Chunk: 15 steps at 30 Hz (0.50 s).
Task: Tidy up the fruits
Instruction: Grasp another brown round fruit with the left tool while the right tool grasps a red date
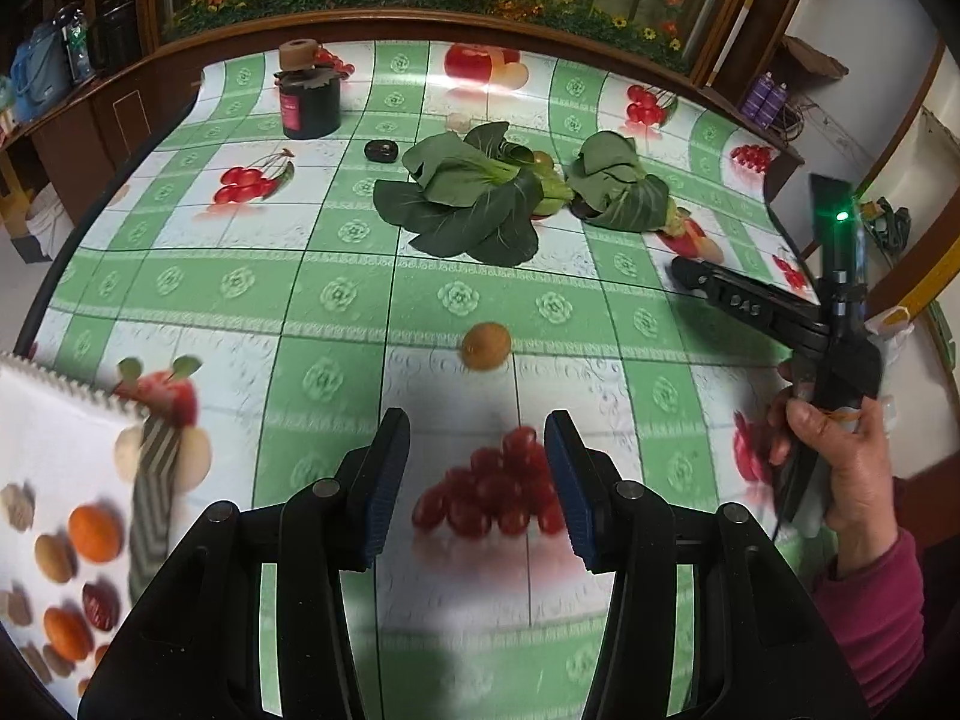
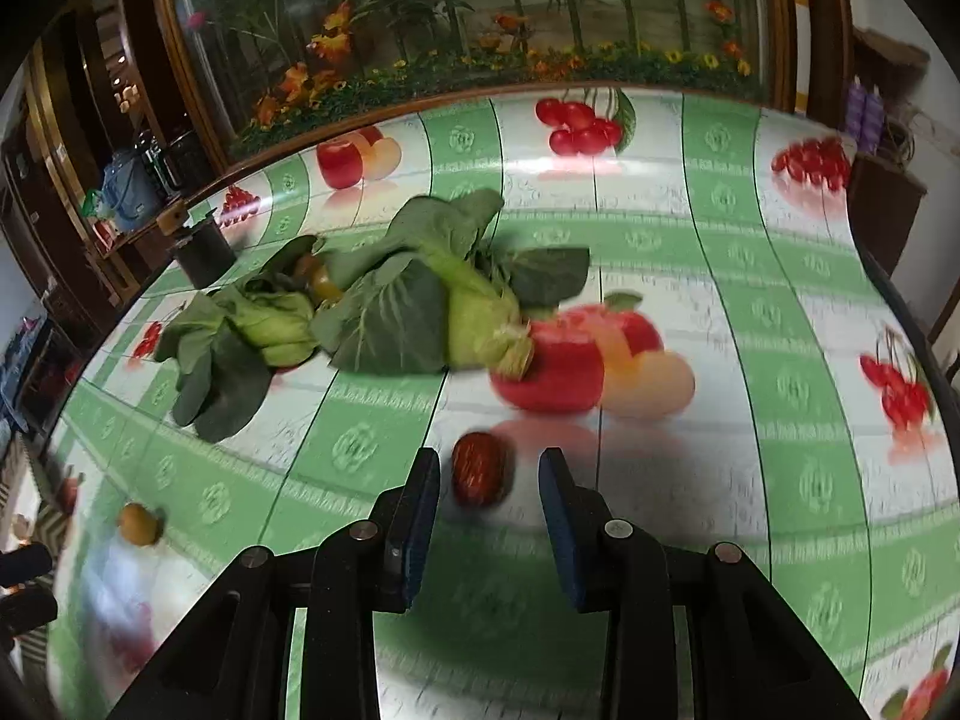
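Now lining right gripper [image 2: 489,489] on red date [image 2: 480,477]: fingers released, date just ahead between tips. Next I advance, clench. Left gripper [image 1: 477,480] released, empty.

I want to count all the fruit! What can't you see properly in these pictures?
- Left wrist view: small fruit half hidden by the greens.
- Left wrist view: the cloth's fruits are blurred and cut off by the edge.
- Right wrist view: red date is motion-blurred between the right gripper fingers; contact unclear.
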Tool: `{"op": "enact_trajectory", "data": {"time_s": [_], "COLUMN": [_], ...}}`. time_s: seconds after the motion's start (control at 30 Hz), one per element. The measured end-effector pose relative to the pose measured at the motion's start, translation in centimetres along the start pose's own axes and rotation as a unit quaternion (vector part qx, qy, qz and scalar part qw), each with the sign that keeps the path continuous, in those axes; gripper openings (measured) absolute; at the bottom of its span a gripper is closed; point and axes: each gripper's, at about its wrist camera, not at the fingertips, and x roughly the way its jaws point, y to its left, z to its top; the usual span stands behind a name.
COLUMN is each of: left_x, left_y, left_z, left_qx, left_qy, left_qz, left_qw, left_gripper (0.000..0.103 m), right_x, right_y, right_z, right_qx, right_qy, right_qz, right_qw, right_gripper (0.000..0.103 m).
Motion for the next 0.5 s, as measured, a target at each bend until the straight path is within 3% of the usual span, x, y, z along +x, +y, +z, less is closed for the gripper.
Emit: {"op": "enact_trajectory", "data": {"time_s": [0.1,0.3,0.5], "left_x": [1.2,2.8,4.4], "left_y": [0.1,-0.2,-1.1], "left_z": [0.5,1.2,1.8], "left_qx": [-0.005,-0.007,0.005], "left_qy": [0.01,0.009,0.005], "left_qz": [0.001,-0.004,-0.007], "left_qw": [0.9999,0.9999,1.0], "left_gripper": [0.046,0.046,0.046], "right_x": [0.3,-1.4,-2.7], "right_y": [0.2,1.4,2.7], "right_z": [0.2,-1.8,-3.5], "right_qx": [-0.007,-0.018,-0.001], "right_qy": [0.005,0.021,0.021], "right_qz": [-0.002,0.009,0.057], "right_qw": [1.0,1.0,0.998], "right_gripper": [0.019,0.019,0.019]}}
